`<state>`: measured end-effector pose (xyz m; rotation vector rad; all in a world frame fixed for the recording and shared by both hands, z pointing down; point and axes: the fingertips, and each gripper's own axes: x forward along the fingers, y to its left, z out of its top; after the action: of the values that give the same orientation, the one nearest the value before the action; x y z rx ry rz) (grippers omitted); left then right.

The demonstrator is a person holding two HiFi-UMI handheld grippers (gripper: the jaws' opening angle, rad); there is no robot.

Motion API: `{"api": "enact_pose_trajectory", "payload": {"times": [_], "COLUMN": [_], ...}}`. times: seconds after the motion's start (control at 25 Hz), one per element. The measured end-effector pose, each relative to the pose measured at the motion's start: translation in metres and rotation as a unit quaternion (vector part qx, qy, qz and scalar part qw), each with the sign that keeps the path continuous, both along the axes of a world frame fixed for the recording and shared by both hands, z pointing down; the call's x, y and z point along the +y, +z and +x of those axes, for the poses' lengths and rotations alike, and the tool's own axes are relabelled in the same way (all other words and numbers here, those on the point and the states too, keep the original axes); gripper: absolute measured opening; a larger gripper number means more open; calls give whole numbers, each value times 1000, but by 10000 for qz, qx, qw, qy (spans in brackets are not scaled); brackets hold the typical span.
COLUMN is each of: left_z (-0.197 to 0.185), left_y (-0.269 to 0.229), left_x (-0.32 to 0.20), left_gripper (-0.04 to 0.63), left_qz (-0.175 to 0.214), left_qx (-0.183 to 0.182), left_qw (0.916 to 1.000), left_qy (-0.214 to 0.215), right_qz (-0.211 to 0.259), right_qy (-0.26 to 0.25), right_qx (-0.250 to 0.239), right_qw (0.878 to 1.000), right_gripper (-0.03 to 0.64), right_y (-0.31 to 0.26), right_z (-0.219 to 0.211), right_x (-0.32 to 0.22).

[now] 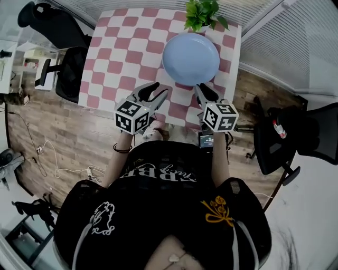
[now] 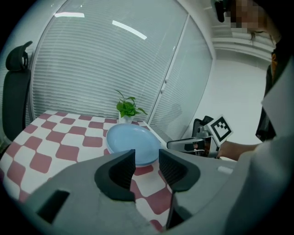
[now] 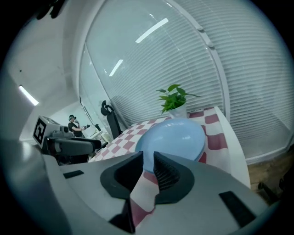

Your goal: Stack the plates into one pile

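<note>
1. Worktop [image 1: 121,58]: rectangular, covered by a red-and-white checked cloth. It stands against slatted blinds on a wood-pattern floor.

2. Black office chairs: one [image 1: 63,52] stands at the left edge of the worktop, another [image 1: 285,137] stands on the floor to the right, well apart from the worktop.

3. Plates [image 1: 190,58]: light blue and round, resting in one pile on the far right part of the worktop. The left gripper view shows more than one rim [image 2: 131,144]. The exact number cannot be determined. The pile lies just ahead of both tongs and touches neither.

4. Potted plant [image 1: 203,13]: green, upright, at the far edge of the worktop just behind the pile.

5. Left tongs [image 1: 161,88]: held over the near edge of the worktop, pointing toward the pile. The jaws stand apart, released, with only cloth visible through the gap [image 2: 147,158].

6. Right tongs [image 1: 205,89]: held beside the left tongs, near the pile's near rim. The jaws stand a narrow gap apart, released and empty [image 3: 148,160].
</note>
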<state>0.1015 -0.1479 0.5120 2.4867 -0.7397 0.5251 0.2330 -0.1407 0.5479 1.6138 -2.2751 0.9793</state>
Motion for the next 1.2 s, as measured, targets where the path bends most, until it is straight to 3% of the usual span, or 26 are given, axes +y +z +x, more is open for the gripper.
{"api": "enact_pose_trajectory", "payload": {"times": [0.32,0.6,0.84,1.2], "left_z": [-65,-139,-201,-223], "left_y": [-26,-40,-37,-39], "left_x": [48,109,161,192], "left_gripper": [101,97,97,97], "left_qz": [410,643,486,435], "left_qx": [274,466,694,952], "left_qw": [9987,9966,9962,9944], "left_qy": [110,212,196,125], "right_qz": [319,610,515,633], "right_qy": [-355,-251,-448,-627], "right_qx": [254,426,600,800], "right_qw": [9985,9969,9959,9928], "right_gripper": [66,60,51,41], "right_y": [-20,-39,-45,-65], "right_z": [-86,-162,-223,-254], "right_x": [35,88,139,176]}}
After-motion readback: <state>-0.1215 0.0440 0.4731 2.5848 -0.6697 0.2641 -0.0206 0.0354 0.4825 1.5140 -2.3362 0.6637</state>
